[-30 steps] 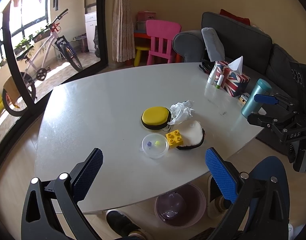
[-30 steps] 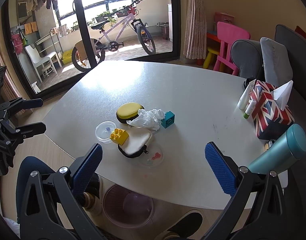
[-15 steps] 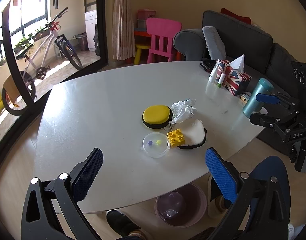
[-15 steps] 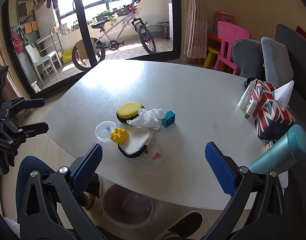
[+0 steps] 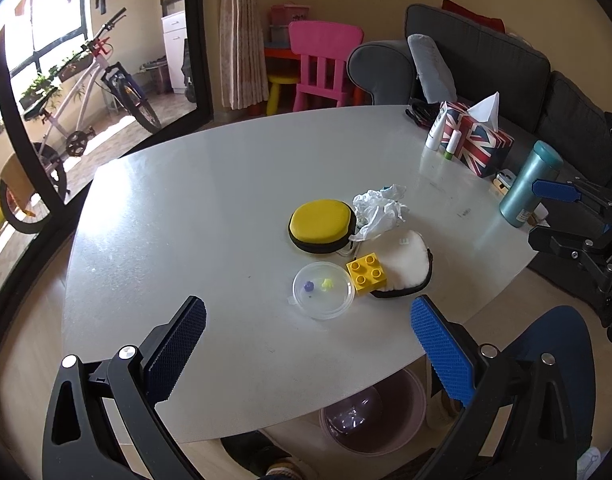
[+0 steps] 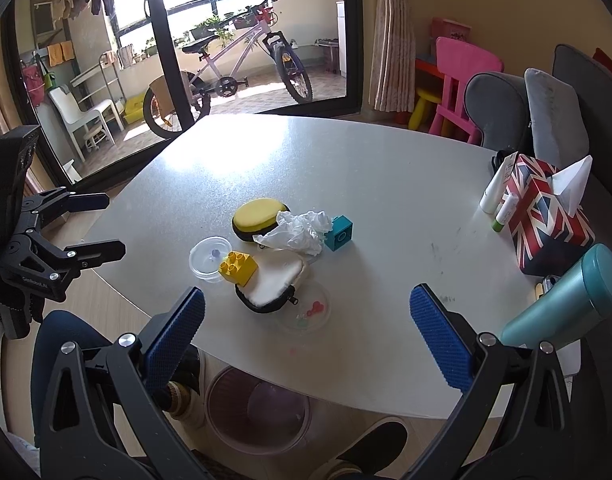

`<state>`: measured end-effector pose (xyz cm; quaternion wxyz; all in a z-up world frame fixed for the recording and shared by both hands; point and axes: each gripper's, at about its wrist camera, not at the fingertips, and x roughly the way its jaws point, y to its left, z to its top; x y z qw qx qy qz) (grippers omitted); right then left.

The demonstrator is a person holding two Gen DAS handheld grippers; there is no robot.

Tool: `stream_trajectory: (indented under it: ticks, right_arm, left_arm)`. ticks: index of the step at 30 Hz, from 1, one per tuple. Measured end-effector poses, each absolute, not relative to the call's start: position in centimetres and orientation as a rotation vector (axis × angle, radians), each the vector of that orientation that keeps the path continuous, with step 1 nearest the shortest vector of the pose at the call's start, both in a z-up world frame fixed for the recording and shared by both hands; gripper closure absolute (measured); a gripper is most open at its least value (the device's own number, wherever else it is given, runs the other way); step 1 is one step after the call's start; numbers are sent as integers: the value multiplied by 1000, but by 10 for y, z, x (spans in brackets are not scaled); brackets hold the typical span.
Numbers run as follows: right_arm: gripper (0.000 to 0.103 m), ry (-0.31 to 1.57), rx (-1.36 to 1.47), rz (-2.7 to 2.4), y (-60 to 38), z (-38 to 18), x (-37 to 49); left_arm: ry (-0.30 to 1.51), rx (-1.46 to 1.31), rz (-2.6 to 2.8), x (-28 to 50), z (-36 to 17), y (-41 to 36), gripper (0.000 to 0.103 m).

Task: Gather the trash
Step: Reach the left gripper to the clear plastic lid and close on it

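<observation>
A: Grey table (image 5: 226, 200) first; pink bin (image 6: 258, 412) sits under its near edge, presumably to catch trash.

B: Crumpled tissue (image 6: 300, 230) lies mid-table. Left gripper (image 5: 306, 334) and right gripper (image 6: 306, 328) hover, 2 jaws spread, empty.

I am seeing the table edge hiding part of the pink bin (image 6: 258, 420), the crumpled tissue (image 5: 380, 210) nearly covering the teal block (image 5: 386, 189), and the flask label (image 5: 524, 216) blurring.

Both views above shared table (image 5: 210, 208)
</observation>
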<state>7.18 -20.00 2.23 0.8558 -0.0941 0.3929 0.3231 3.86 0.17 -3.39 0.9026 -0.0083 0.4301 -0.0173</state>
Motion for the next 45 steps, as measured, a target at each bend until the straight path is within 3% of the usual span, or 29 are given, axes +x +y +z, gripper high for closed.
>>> stream_trajectory:
  ticks: [22, 37, 39, 41, 43, 45]
  right_arm:
    - [3, 860, -192, 665, -206, 18, 80]
    - [3, 887, -184, 653, -209, 8, 88]
    - [3, 886, -186, 654, -209, 8, 87]
    - [3, 887, -188, 654, -210, 7, 87]
    - [3, 887, -190, 653, -210, 5, 88]
    - [3, 888, -190, 652, -210, 5, 88]
  left_arm:
    - [1149, 66, -127, 108, -119, -4, 5]
    - [1147, 87, -136, 123, -133, -6, 6]
    - [1156, 79, -149, 124, -135, -7, 12]
    - [1174, 68, -157, 126, -137, -7, 29]
    - [1170, 68, -152, 125, -137, -7, 40]
    - [1168, 48, -156, 125, -136, -4, 42]
